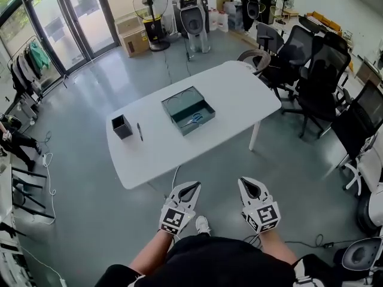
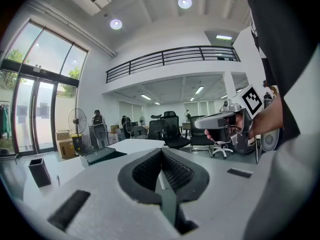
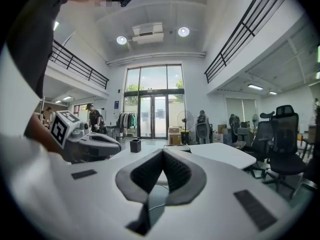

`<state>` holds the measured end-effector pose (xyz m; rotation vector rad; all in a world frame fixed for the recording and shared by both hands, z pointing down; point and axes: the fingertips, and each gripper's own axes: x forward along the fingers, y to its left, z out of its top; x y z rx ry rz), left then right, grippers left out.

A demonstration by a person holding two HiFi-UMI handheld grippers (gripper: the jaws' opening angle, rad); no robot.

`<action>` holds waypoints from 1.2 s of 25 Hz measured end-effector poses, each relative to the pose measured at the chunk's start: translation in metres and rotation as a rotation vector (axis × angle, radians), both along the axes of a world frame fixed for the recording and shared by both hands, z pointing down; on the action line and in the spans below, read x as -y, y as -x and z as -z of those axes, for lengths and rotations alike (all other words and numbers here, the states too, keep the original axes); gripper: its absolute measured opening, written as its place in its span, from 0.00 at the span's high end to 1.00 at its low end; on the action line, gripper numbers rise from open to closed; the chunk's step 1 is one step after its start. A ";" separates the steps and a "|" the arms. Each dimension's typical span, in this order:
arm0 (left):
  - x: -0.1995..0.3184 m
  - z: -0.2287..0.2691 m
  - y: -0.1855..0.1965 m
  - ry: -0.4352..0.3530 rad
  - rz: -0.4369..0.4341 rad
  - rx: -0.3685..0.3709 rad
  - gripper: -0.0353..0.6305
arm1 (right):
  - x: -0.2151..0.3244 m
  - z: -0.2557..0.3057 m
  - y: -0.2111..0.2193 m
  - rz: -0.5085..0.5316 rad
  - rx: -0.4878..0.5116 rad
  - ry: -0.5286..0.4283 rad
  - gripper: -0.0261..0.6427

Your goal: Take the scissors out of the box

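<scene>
An open grey-green box lies on the white table, its lid laid back to the far left. Blue-handled scissors rest inside it. My left gripper and right gripper hang side by side over the floor, short of the table's near edge and well away from the box. Both are shut and hold nothing. In the left gripper view the closed jaws point toward the box. In the right gripper view the shut jaws face the table.
A black pen holder and a pen sit on the table's left part. Black office chairs crowd the right side. A fan and cardboard boxes stand at the far wall. A cable hangs at the table's near edge.
</scene>
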<state>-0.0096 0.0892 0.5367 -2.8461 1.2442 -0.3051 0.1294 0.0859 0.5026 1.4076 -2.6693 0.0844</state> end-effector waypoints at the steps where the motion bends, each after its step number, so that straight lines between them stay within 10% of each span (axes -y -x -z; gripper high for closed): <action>1: 0.006 0.001 0.008 0.000 0.005 -0.001 0.93 | 0.007 0.002 0.008 0.005 0.002 -0.004 0.95; 30: 0.133 -0.022 0.065 0.048 0.172 0.000 0.93 | 0.186 -0.001 0.055 0.131 0.012 -0.011 0.95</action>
